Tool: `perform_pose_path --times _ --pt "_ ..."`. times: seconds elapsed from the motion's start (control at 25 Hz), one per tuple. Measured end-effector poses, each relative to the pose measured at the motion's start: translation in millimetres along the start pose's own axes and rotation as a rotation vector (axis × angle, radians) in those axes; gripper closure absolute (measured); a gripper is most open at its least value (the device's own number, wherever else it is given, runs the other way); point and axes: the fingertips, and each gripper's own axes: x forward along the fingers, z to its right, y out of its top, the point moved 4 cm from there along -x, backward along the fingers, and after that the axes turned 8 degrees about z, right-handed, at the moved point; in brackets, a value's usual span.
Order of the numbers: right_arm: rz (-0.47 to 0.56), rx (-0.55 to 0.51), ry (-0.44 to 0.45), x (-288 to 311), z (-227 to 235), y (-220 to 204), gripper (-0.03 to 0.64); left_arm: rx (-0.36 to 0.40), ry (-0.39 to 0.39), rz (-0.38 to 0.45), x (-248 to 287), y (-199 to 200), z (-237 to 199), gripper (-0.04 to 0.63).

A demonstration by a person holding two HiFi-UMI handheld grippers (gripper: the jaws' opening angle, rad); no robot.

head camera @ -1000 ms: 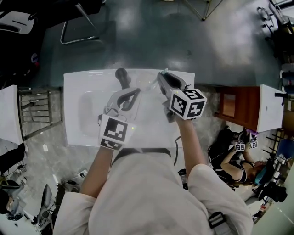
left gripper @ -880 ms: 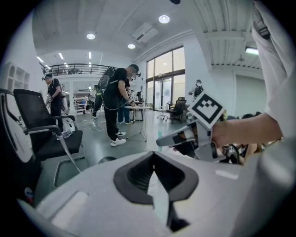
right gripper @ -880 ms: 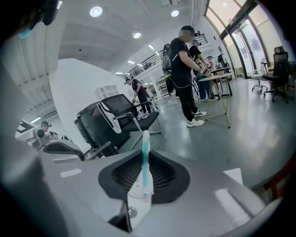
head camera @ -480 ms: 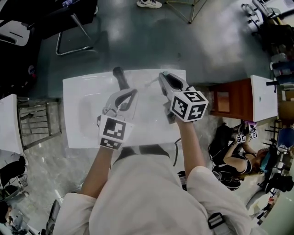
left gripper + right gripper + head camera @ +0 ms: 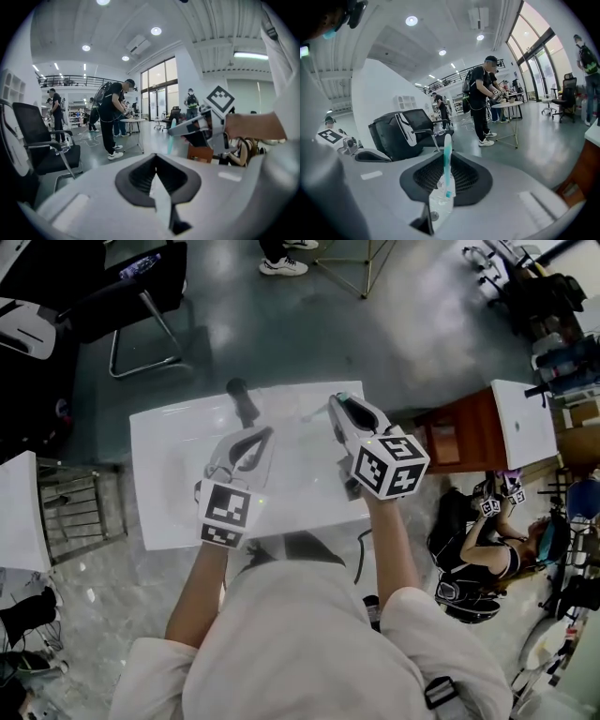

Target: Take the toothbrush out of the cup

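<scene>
My right gripper (image 5: 341, 405) is shut on the toothbrush (image 5: 446, 161), a teal and clear stick that stands up between its black pads in the right gripper view. Its teal end shows just past the jaws in the head view, and as the toothbrush (image 5: 171, 140) in the left gripper view. The left gripper (image 5: 263, 434) hovers beside it over the white washbasin (image 5: 150, 521), jaws shut, with nothing seen between them. Both grippers are held above the basin top. I cannot make out the cup in any view.
A black faucet (image 5: 242, 399) stands at the basin's far edge, just beyond the left gripper. A black chair (image 5: 131, 296) is beyond the basin, a brown cabinet (image 5: 459, 437) to its right, a metal rack (image 5: 75, 512) to its left. A person (image 5: 487, 559) sits on the floor at right.
Both grippers have risen a little over the basin, the right one carrying the toothbrush with it. Neither grip has changed.
</scene>
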Motion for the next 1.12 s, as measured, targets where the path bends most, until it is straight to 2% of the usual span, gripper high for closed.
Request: perform_pose_path --times 0.28,0.52,0.88,1.12 --pt "0.027 -0.107 -0.059 -48 -32 10 0.563 0.022 -0.015 0.039 -26 16 8 0.592" --pt "0.071 -0.213 -0.146 -85 -58 16 0.563 0.059 -0.041 0.078 -49 30 12 0.592" --pt "0.128 -0.269 -0.188 -137 -113 29 0.563 0.113 -0.097 0.141 -92 54 28 0.592" --pt "0.162 -0.292 -0.189 -164 -142 34 0.563 0.148 -0.107 0.183 -116 68 33 0.592"
